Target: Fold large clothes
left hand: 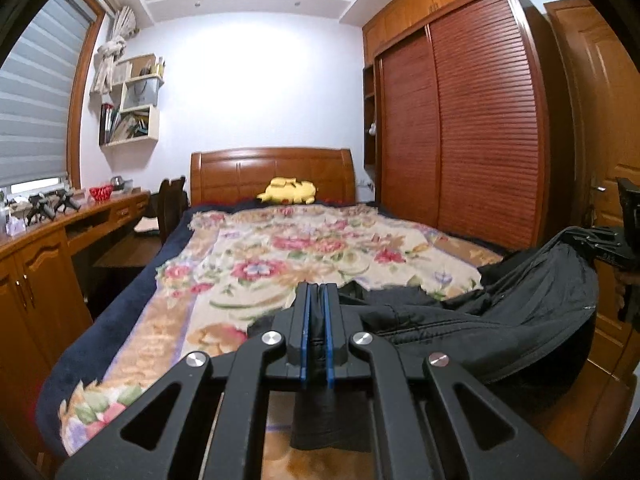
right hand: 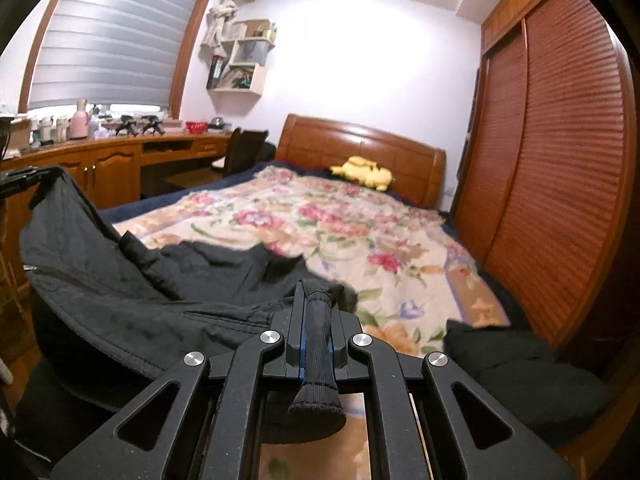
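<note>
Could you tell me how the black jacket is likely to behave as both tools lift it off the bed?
The black jacket is probably floppy: it sags between the left tool and right tool. Its thick folds suggest some weight. The ribbed cuff looks grippy.

One black padded fabric jacket (right hand: 120,280), two black two-finger tools, left (left hand: 317,292) and right (right hand: 316,300), one floral-patterned blanket (left hand: 280,248), one yellow plush toy (left hand: 288,191), one red bowl (left hand: 101,192) on the wooden worktop (left hand: 48,228).
</note>
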Available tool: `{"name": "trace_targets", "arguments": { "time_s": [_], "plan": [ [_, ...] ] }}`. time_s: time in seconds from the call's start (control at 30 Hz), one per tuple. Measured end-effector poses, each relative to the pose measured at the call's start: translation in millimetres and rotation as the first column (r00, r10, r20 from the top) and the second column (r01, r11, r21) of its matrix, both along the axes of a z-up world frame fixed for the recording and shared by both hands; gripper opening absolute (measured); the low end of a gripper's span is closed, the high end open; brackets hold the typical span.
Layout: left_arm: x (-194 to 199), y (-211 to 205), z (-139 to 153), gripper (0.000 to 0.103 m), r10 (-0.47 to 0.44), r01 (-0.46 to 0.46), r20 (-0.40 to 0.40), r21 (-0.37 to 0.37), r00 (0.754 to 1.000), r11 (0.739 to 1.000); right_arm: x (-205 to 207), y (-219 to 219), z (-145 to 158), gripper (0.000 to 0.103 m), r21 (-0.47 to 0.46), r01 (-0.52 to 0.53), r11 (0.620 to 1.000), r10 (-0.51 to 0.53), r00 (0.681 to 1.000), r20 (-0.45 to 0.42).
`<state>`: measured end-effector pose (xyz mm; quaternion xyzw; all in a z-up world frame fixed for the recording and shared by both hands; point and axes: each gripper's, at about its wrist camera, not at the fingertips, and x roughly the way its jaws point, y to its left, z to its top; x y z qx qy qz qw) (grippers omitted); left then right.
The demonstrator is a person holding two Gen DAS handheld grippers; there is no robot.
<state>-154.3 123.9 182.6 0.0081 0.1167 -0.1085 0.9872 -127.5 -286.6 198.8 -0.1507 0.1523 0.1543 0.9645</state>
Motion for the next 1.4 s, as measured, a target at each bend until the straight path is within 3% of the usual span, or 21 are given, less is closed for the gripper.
{"name": "trace_targets", "arguments": {
  "time_s": [0.23,0.33,0.5,0.7,1.0,1.13,1.27,1.33,1.4],
  "plan": [
    [-16.8,11.8,35.6,0.003,0.031,-0.030,0.076,-0.019,0.997,0.999,-12.7,0.9,39.6,0.004,-0.001,-0.003,1.000,0.003,0.998,0.065],
    [-14.0,14.6,37.9,0.000,0.063,-0.064,0.096,0.005,0.993,0.998,-13.1,5.6,51.3,0.004,-0.008,-0.004,1.000,0.005,0.997,0.082],
    [33.2,9.6,-13.9,0.000,0.081,-0.077,-0.050,0.066,0.995,0.995,34.2,44.5,20.8,0.004,-0.077,-0.018,0.997,0.017,1.000,-0.008],
    [86.2,26.4,-89.7,0.000,0.139,-0.128,-0.212,0.068,0.967,0.990,86.5,94.7,-13.0,0.004,-0.092,-0.081,0.992,0.073,0.994,-0.086],
    [127.0,45.5,-142.5,0.000,0.168,-0.160,-0.289,0.053,0.942,0.986,178.1,134.7,-28.1,0.004,-0.090,-0.097,0.991,0.083,0.985,-0.152],
    [142.6,62.9,-146.2,0.000,0.189,-0.187,-0.300,0.035,0.935,0.982,240.2,147.6,-38.2,0.004,-0.119,-0.057,0.991,0.037,0.986,-0.160],
    [154.9,76.7,-150.9,0.000,0.203,-0.204,-0.314,0.029,0.928,0.978,316.5,139.3,-60.6,0.004,-0.137,0.062,0.989,-0.087,0.977,-0.192],
    [157.6,78.9,-152.9,0.000,0.206,-0.207,-0.317,0.032,0.926,0.978,351.6,124.5,-78.1,0.004,-0.148,0.155,0.977,-0.185,0.958,-0.220],
    [158.9,77.0,-153.8,0.000,0.209,-0.206,-0.319,0.042,0.924,0.978,383.8,102.2,-103.9,0.005,-0.159,0.266,0.951,-0.302,0.910,-0.284]
  ]
}}
